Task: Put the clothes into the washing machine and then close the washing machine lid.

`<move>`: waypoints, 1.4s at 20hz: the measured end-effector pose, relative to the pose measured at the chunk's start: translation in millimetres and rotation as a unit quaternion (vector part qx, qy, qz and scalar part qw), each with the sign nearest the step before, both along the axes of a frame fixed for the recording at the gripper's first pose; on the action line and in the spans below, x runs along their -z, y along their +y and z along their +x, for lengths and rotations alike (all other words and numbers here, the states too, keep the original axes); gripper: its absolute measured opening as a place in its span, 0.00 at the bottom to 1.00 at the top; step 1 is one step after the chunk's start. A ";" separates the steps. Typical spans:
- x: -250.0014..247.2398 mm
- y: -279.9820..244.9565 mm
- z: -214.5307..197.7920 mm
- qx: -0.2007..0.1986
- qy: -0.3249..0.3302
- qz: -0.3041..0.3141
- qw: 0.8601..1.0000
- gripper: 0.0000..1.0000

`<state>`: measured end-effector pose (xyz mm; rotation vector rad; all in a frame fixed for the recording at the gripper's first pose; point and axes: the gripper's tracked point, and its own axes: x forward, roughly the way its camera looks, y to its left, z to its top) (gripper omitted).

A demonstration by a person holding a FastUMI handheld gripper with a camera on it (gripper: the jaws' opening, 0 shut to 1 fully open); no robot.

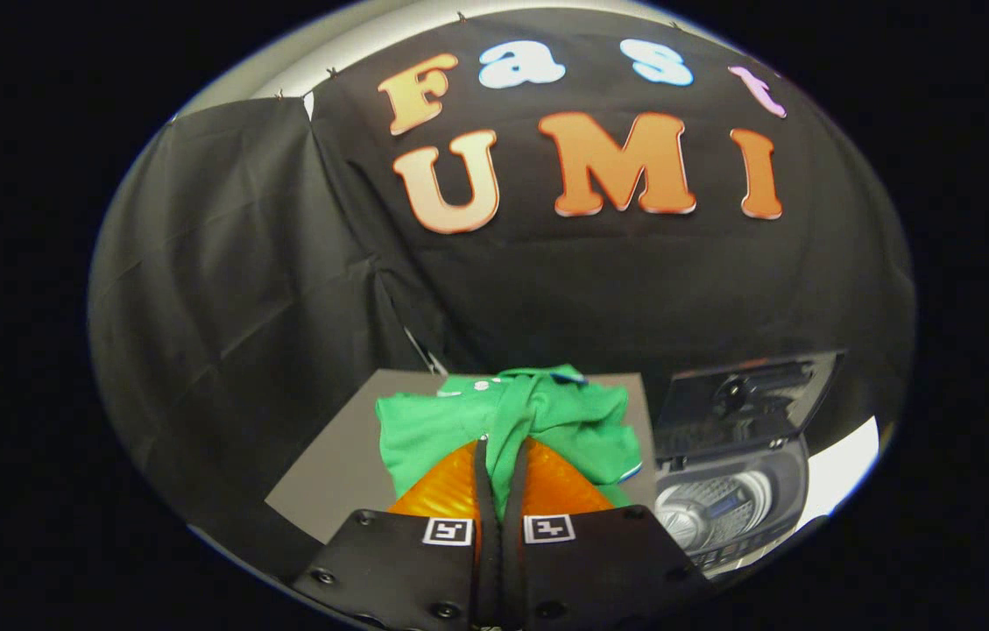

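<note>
Your gripper (501, 460), itemised:
- Two flat black plates (389, 561), one per side. They are angular, widen toward you and meet along a narrow central seam.
- Round dark screws (323, 577) are set near the plate corners, with about three visible on each plate.
- Two square black-and-white fiducial markers (447, 531) sit one on each plate's inner forward corner, flanking the seam.
- Two fingers (441, 495) have ribbed, rounded, glossy outer faces that taper forward to a point.
- A thin dark strip lines each finger's inner edge.
- The fingers are closed, pinching the green garment (433, 425) between them.
</note>
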<state>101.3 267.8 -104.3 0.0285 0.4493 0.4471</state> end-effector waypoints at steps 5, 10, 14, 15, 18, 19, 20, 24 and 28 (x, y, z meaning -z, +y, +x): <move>-68.5 -80.9 9.8 0.048 -0.053 0.009 0.997 0.08; -93.1 -174.7 21.0 0.096 -0.070 0.017 0.993 0.08; -100.9 -230.9 35.3 0.105 -0.075 0.015 0.992 0.08; -99.8 -243.3 39.9 0.106 -0.074 0.014 0.991 0.08; -87.4 -273.6 50.4 0.100 -0.057 0.014 0.993 0.08; -82.2 -283.5 54.3 0.098 -0.053 0.012 0.994 0.08; -76.0 -293.0 57.9 0.096 -0.048 0.009 0.994 0.08; -30.1 -323.1 67.7 0.077 -0.005 0.009 0.997 0.08; 33.1 -343.2 76.6 0.058 0.043 0.005 0.997 0.08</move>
